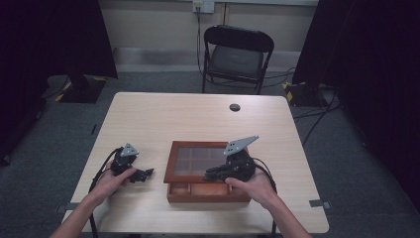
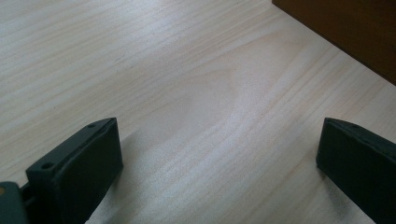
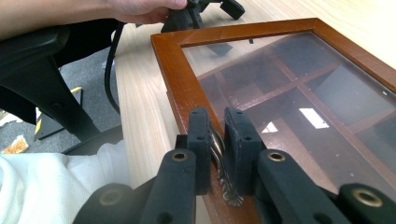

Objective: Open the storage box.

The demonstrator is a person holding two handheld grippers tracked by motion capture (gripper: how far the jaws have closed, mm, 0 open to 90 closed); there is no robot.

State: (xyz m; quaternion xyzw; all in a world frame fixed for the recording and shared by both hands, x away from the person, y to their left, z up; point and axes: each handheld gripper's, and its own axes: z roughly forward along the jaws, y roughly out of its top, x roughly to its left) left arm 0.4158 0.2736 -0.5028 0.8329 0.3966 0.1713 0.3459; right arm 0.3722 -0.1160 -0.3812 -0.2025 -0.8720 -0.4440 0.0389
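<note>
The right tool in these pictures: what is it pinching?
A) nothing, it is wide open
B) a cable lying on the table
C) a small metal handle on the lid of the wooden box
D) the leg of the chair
C: in the right gripper view, the right tool is closed on a small metal handle at the front edge of the wooden box and its glass lid.
</note>
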